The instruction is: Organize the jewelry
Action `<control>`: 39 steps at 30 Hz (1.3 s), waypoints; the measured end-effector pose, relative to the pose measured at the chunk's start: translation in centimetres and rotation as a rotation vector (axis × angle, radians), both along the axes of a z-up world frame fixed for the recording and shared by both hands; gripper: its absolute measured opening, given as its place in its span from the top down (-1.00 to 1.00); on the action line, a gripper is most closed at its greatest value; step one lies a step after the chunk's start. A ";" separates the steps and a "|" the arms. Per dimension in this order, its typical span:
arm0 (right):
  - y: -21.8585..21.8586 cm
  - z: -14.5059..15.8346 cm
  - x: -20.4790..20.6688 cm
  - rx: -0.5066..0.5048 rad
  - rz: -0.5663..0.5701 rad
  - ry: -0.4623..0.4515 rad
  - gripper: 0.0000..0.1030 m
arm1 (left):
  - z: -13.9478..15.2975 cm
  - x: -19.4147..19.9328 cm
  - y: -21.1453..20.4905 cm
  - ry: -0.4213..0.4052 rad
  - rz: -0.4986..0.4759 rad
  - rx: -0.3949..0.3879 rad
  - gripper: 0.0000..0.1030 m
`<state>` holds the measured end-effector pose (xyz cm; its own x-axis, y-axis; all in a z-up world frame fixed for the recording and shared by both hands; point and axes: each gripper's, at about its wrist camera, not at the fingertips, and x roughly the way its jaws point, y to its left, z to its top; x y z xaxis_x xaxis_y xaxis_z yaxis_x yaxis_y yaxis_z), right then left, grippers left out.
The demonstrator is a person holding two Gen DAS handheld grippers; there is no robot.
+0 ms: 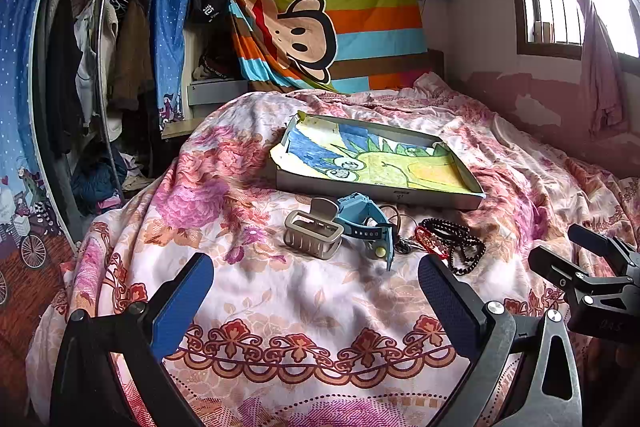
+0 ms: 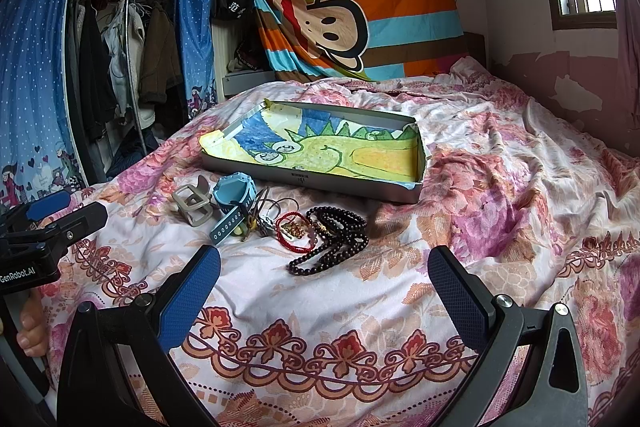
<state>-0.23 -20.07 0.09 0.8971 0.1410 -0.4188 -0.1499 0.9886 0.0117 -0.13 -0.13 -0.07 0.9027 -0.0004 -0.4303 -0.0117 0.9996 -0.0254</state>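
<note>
Floral cotton in pink and cream covers the bed [image 2: 500,155] on which all the task's things lie, a soft and rumpled ground that lets small pieces settle into its folds. A shallow grey cardboard box [image 2: 312,181], lined with a crayon drawing of a green spiked creature, sits open toward the middle of the bed; its low walls and broad floor suit it, by judgement, as the receiving tray. Just in front of its near wall the pieces lie in a loose row: a beige hair claw clip [image 1: 314,233] at the left, a blue wristwatch [image 1: 362,217] touching it, thin brown hair ties [image 2: 276,205] and a tangle of small metal bits, a red cord bracelet [image 2: 294,229], and a dark beaded strand [image 2: 336,239] coiled at the right, partly overlapping the bracelet. None is yet in the box, so sorting appears not yet begun. The left claw [image 1: 316,295] hovers low before the clip and watch, its blue pads apart and holding nothing; the right claw [image 2: 324,283] hovers before the beads, likewise spread and empty. Each thus faces its nearer share of the row, which suggests a division of work by side. The overlapped cords and beads may lift together.
</note>
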 end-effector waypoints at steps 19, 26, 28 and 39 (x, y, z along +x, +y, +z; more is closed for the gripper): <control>-2.1 0.5 2.5 -0.020 0.070 0.138 -0.98 | -1.1 3.1 1.9 0.104 -0.019 -0.108 -1.00; -6.1 0.5 6.5 0.055 0.079 0.270 -0.98 | -1.5 5.9 0.8 0.147 -0.120 -0.112 -1.00; -6.6 0.2 8.0 0.070 0.107 0.301 -0.98 | -1.7 6.7 0.4 0.166 -0.144 -0.106 -1.00; -3.3 -1.4 13.8 0.018 0.240 0.349 -0.80 | -2.7 11.5 2.0 0.263 -0.066 -0.090 -0.83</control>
